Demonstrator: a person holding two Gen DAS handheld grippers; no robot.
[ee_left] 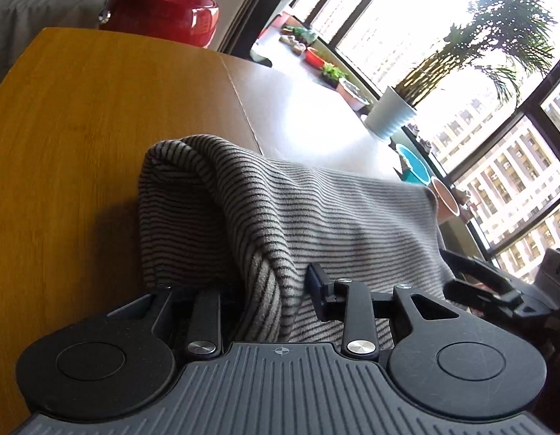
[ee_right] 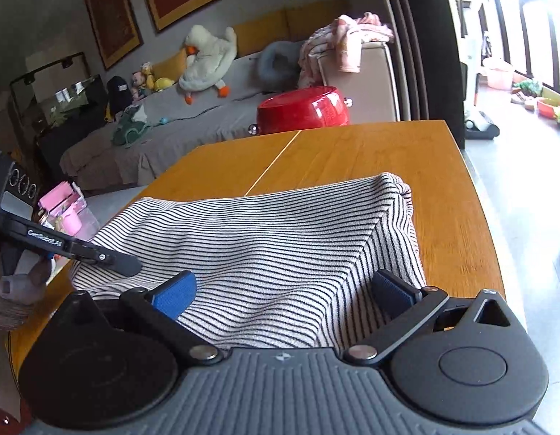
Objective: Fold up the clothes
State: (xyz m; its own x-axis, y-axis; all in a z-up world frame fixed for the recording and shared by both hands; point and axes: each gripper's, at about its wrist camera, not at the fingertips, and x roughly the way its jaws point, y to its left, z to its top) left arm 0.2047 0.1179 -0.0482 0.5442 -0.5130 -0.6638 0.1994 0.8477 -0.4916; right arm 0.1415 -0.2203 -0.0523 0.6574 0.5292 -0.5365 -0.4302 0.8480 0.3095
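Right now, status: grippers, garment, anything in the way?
Right gripper open, fingers astride the striped garment. Left gripper part open, a raised fold between its fingers; grip unclear. Garment folded on wooden table. Nothing in the way.

Right gripper (ee_right: pixel 283 295) jaws spread wide over the striped garment (ee_right: pixel 265 239); left gripper (ee_left: pixel 276 290) jaws partly apart around its fold.

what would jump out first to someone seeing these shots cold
The striped garment dominates, lying partly folded on the orange wooden table, right in front of both claws. The right claw stands wide open over its near edge, while a bunched fold of the cloth sits between the jaws of the left claw. Behind the table's far edge a shiny red pot catches the eye, with a plush duck on the sofa beyond.
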